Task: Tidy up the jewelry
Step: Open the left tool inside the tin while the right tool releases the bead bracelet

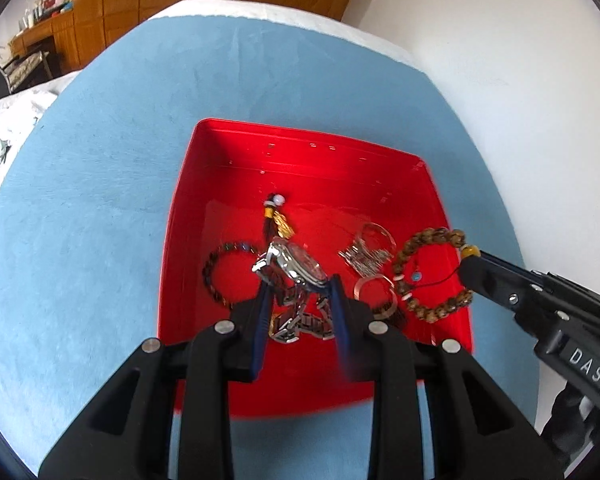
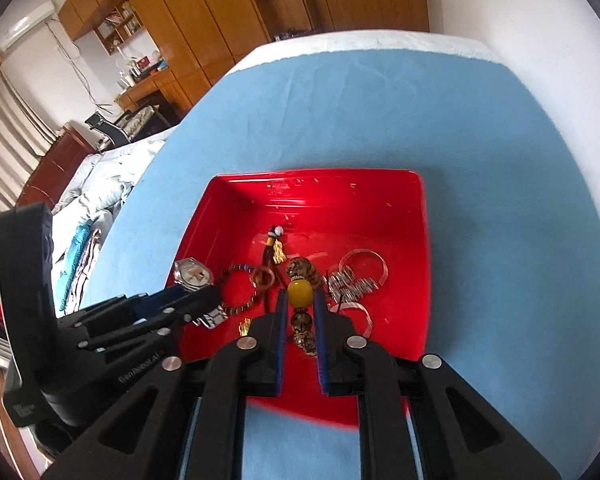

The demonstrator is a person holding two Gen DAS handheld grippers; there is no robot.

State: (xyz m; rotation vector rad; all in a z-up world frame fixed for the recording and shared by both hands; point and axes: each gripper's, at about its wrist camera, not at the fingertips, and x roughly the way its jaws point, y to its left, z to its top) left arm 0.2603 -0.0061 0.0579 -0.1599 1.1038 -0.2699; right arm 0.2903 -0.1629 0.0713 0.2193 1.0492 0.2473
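A red tray point(image 1: 188, 216) sits on a blue cloth and holds jewelry. My left gripper point(image 1: 300, 286) is shut on a silver watch point(image 1: 296, 266) and holds it over the tray; the watch also shows in the right wrist view point(image 2: 192, 274). My right gripper point(image 2: 300, 300) is shut on a brown bead bracelet point(image 1: 432, 276) at its yellow bead point(image 2: 299, 293), over the tray's right side. A dark bead bracelet point(image 1: 220, 272), a tasselled charm point(image 1: 278, 220), a silver ring piece point(image 1: 366, 254) and a clear bangle point(image 1: 376, 292) lie in the tray.
The blue cloth point(image 1: 100, 220) covers a white table point(image 1: 500, 100) with a wall behind. Wooden cupboards point(image 2: 220, 20), a desk and a bed with bedding point(image 2: 100, 192) lie beyond the table's left edge.
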